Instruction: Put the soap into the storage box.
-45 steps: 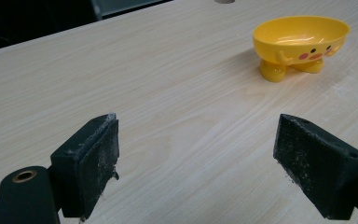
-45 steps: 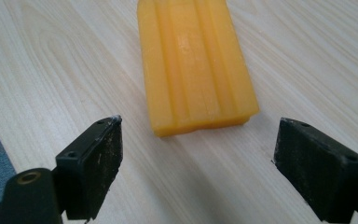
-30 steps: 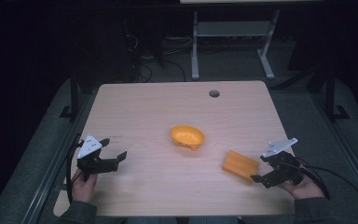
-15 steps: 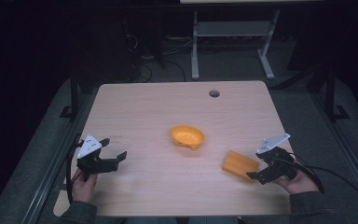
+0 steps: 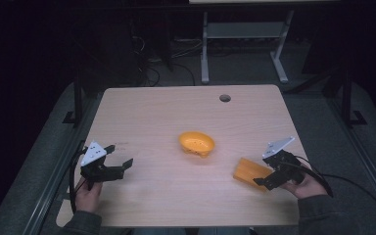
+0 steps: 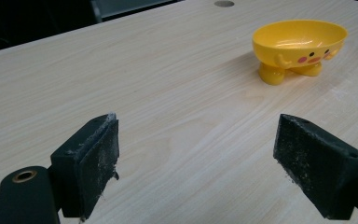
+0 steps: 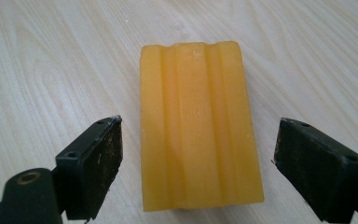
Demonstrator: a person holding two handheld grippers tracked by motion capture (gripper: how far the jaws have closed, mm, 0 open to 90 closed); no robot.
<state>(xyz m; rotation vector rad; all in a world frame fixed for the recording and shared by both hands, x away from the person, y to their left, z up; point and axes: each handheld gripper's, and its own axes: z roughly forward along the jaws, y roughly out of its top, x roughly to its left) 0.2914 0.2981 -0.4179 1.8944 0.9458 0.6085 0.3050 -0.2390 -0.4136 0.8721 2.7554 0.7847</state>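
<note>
An orange ridged block (image 5: 248, 172) (image 7: 198, 126) lies flat on the wooden table (image 5: 176, 122) at the front right. My right gripper (image 5: 263, 177) (image 7: 198, 172) is open, its jaws on either side of the block's near end without touching it. A yellow footed bowl (image 5: 197, 143) (image 6: 300, 44) with a painted face stands empty near the table's middle. At the front left my left gripper (image 5: 123, 162) (image 6: 196, 172) is open above bare wood, pointing toward the bowl, with nothing between its jaws.
A round cable hole (image 5: 224, 98) sits near the table's far edge. Beyond the table stand a metal frame's legs (image 5: 205, 54) and cables on a dark floor. Black posts flank the table on both sides.
My right gripper has moved left and forward onto the orange block, so its jaws now straddle the block's end. The left gripper, bowl and block have stayed put.
</note>
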